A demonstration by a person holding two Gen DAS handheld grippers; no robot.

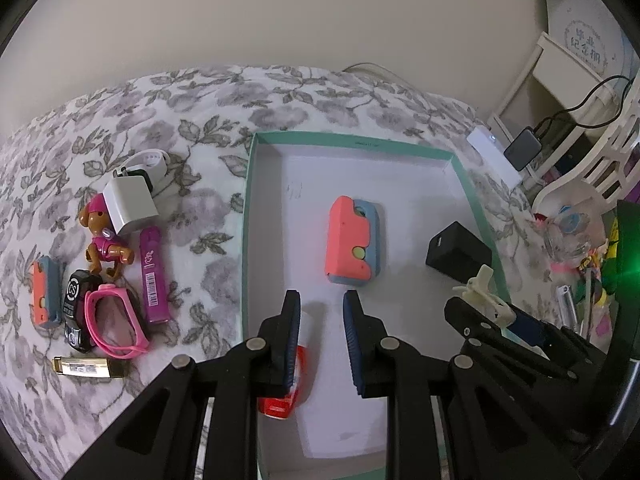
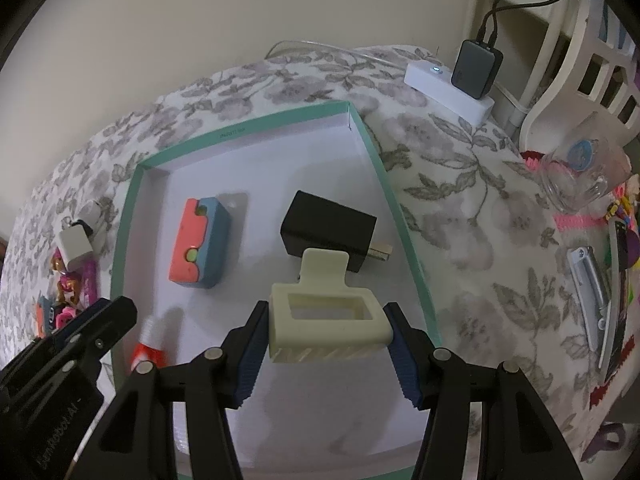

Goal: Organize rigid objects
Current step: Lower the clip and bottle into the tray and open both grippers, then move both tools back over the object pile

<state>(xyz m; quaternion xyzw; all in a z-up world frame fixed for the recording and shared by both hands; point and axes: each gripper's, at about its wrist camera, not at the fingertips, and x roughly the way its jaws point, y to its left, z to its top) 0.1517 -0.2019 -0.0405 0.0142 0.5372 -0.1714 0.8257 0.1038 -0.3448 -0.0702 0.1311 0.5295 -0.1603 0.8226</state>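
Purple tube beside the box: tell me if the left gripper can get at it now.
Probably yes. The left gripper is open and empty over the box, and the purple tube lies uncovered, its box-facing side free.

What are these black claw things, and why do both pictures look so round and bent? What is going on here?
There is no robot: a person holds a hand-worked gripper in each hand, tidying small things into a box. Each gripper carries a wide-angle camera looking along its jaws, which bends the picture. One picture is from the left gripper, whose jaws are open and empty over the green-edged box. The other is from the right gripper, shut on a cream hair clip. In the box lie an orange and blue block, a black charger and a red and white tube. On the flowered bedspread beside it wait a toy dog, a white charger, a pink strap and a purple stick.
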